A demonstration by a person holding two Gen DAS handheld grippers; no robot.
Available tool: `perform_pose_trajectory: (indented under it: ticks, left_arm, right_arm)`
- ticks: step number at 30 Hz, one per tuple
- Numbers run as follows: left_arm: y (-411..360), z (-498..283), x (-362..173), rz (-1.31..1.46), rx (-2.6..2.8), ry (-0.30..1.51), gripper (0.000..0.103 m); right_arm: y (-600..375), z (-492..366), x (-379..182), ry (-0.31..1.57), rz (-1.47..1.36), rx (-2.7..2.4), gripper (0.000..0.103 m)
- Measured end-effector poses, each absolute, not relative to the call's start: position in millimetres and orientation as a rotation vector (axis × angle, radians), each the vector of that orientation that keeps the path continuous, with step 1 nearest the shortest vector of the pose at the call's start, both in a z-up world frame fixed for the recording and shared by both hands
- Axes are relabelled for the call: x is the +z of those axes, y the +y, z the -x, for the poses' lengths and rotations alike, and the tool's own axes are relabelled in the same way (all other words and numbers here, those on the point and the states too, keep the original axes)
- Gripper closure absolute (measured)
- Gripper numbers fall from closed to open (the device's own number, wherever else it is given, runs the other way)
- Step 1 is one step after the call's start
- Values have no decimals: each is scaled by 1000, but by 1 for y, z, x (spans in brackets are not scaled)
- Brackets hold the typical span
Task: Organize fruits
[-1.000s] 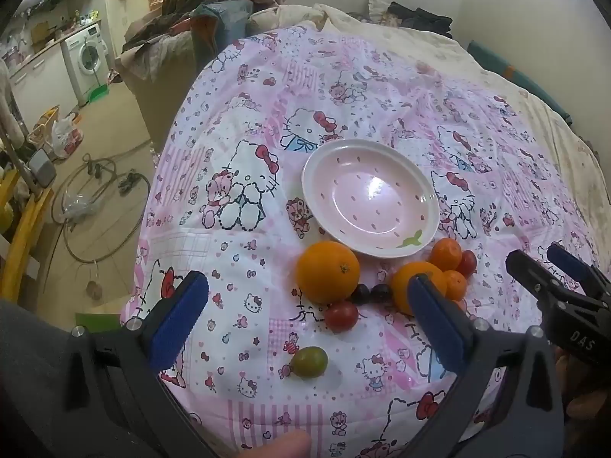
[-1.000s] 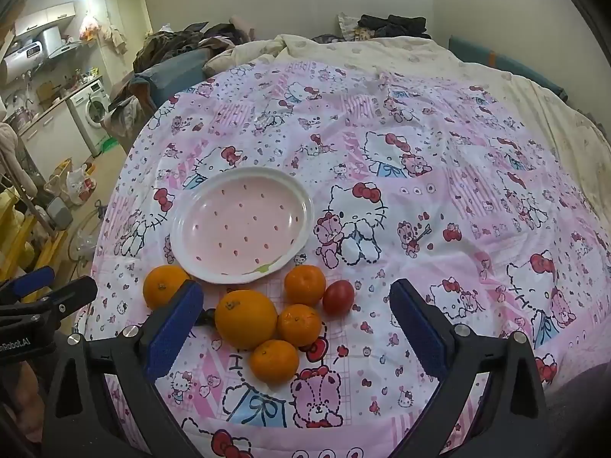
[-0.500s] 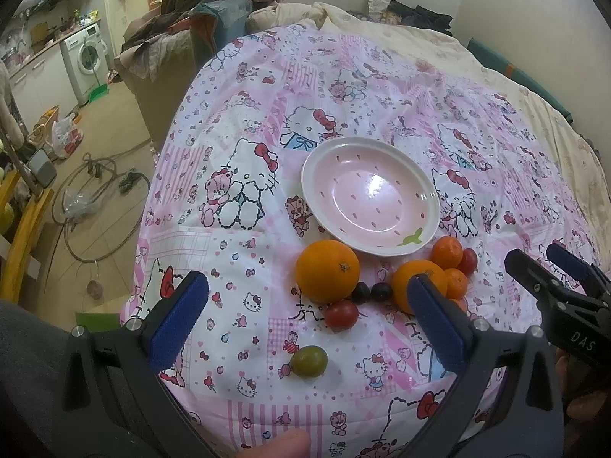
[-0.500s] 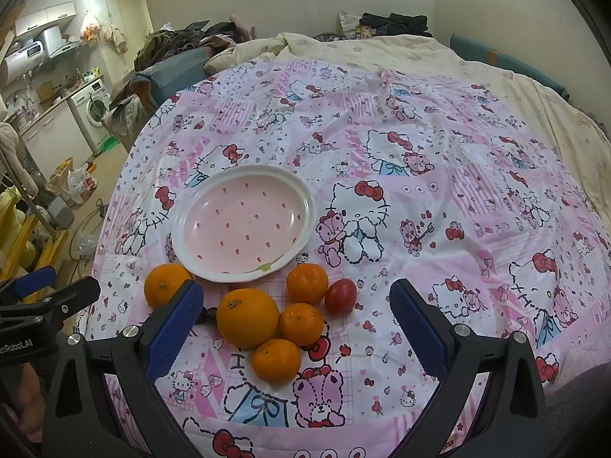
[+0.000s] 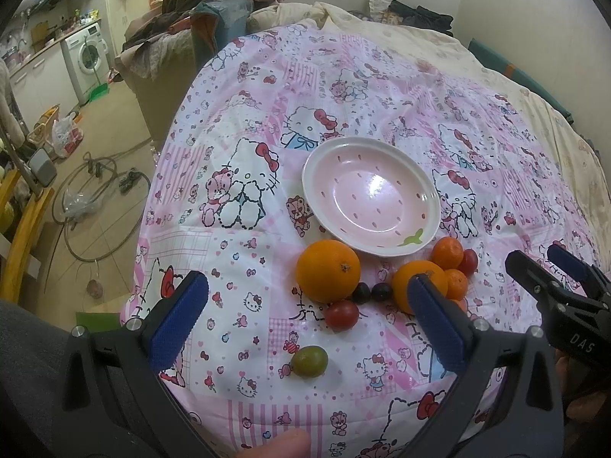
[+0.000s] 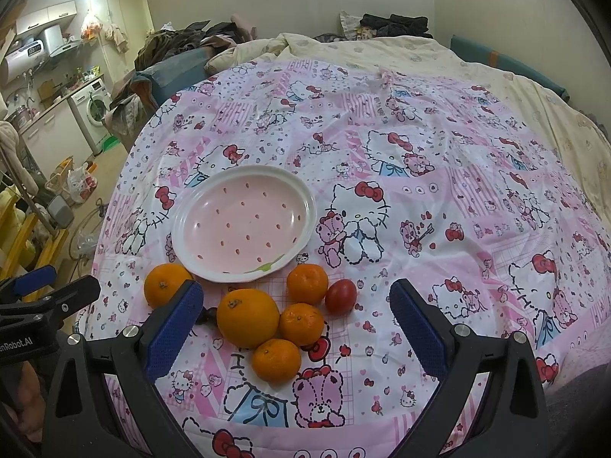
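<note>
An empty pink plate (image 5: 369,200) (image 6: 244,223) lies on the Hello Kitty quilt (image 5: 236,145). In front of it lie a big orange (image 5: 328,271) (image 6: 166,284), a second big orange (image 6: 248,316) (image 5: 414,280), three small mandarins (image 6: 307,283) (image 6: 301,323) (image 6: 276,360), a red tomato (image 5: 341,315), another red tomato (image 6: 340,296), two dark plums (image 5: 361,292) and a green fruit (image 5: 309,360). My left gripper (image 5: 311,328) is open and empty above the near fruits. My right gripper (image 6: 296,328) is open and empty above the mandarin cluster.
The quilt's edge drops to the floor on the left, where hoses (image 5: 95,198) and bags lie. A washing machine (image 5: 86,57) and piled clothes (image 5: 198,11) stand beyond. The cream bedding (image 6: 420,57) spreads behind the quilt.
Both grippers have crept slightly; the view has barely shifted. No fruit has moved.
</note>
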State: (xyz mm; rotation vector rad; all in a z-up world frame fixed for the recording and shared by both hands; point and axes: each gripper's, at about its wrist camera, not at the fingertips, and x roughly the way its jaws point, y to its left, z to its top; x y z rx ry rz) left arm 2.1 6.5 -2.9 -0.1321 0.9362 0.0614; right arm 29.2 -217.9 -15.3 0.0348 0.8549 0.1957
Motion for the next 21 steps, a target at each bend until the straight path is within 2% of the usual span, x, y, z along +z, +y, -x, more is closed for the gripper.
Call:
perform_pose_trajectory:
  ticks: [21]
  left_arm:
    - [3, -3, -3, 132, 64, 936, 0]
  right_arm:
    - [-219, -30, -15, 858, -36, 193, 3]
